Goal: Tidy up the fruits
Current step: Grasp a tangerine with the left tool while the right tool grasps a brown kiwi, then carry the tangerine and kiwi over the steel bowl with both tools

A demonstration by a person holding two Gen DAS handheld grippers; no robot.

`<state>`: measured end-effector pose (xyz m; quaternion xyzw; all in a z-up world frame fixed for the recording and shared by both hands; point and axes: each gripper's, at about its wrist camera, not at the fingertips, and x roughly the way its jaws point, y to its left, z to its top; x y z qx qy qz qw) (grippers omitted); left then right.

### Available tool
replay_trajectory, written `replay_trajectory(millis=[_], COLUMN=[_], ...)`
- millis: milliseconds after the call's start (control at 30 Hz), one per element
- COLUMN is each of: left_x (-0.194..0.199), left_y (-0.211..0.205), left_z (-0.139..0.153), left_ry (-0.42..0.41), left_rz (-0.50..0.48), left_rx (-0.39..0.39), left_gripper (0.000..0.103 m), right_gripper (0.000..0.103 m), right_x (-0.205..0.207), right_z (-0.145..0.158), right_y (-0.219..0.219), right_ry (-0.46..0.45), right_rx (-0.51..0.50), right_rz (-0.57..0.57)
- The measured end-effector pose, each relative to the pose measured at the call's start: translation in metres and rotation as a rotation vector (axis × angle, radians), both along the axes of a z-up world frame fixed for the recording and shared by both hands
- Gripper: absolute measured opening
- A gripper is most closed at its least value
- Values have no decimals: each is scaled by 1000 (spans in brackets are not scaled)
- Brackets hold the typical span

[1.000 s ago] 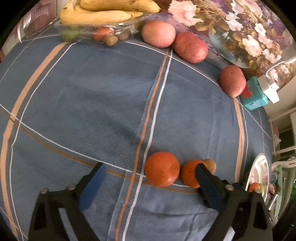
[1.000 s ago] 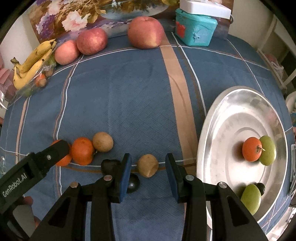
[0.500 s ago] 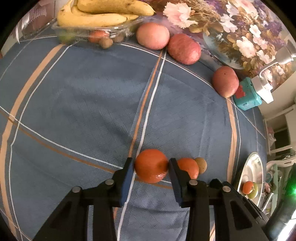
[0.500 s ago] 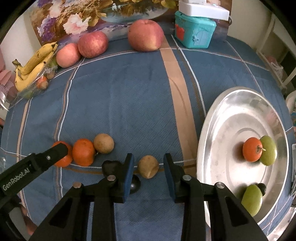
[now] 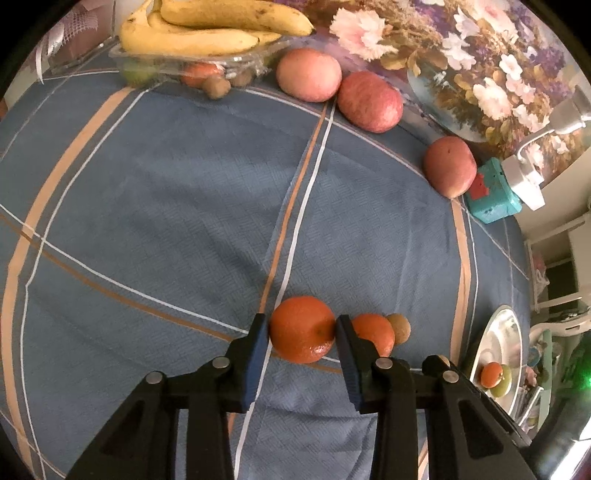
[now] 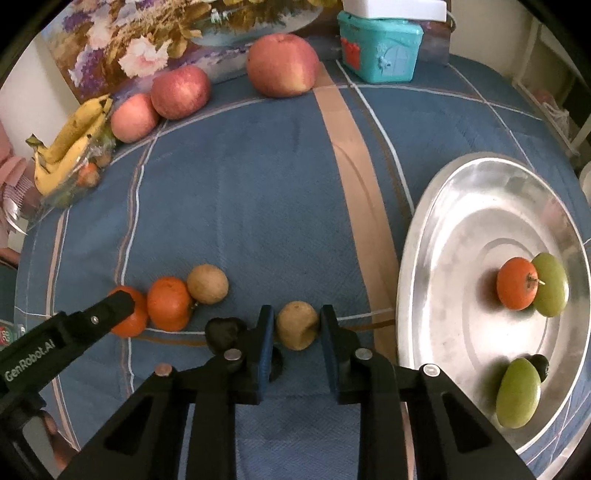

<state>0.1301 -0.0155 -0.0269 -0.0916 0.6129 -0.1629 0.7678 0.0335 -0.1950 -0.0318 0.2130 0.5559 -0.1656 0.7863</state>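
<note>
My left gripper (image 5: 300, 328) is shut on an orange mandarin (image 5: 302, 329) that rests on the blue cloth. A second mandarin (image 5: 373, 332) and a small brown fruit (image 5: 399, 328) lie just right of it. My right gripper (image 6: 296, 323) is shut on a small brown fruit (image 6: 296, 325), which sits on the cloth. The left gripper's finger (image 6: 110, 310) shows at the left of the right wrist view, against a mandarin (image 6: 130, 320). A steel plate (image 6: 461, 236) at the right holds an orange fruit (image 6: 516, 283) and two green fruits (image 6: 550, 284).
Three apples (image 5: 369, 101) stand along the far edge by a flowered picture. A clear tray (image 5: 192, 64) with bananas (image 5: 199, 31) sits at the far left. A teal box (image 6: 380, 46) stands at the back. A dark fruit (image 6: 225, 330) lies left of my right gripper.
My left gripper has closed from wide open onto the mandarin. My right gripper has narrowed onto the brown fruit.
</note>
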Motion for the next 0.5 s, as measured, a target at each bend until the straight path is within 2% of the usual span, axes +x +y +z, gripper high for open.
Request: replay_trajectory(millis=[333, 500], left_x=[-2, -5], left_y=[10, 12], left_z=[42, 54], left_ry=[-82, -103], left_rz=[19, 21], left_rx=[-62, -76], left_gripper=[39, 39], right_gripper=[26, 26], right_x=[-7, -7], right_z=[31, 45], right_y=[-4, -3], right_ry=[-78, -103], right_rx=[20, 7], right_rz=[-17, -18])
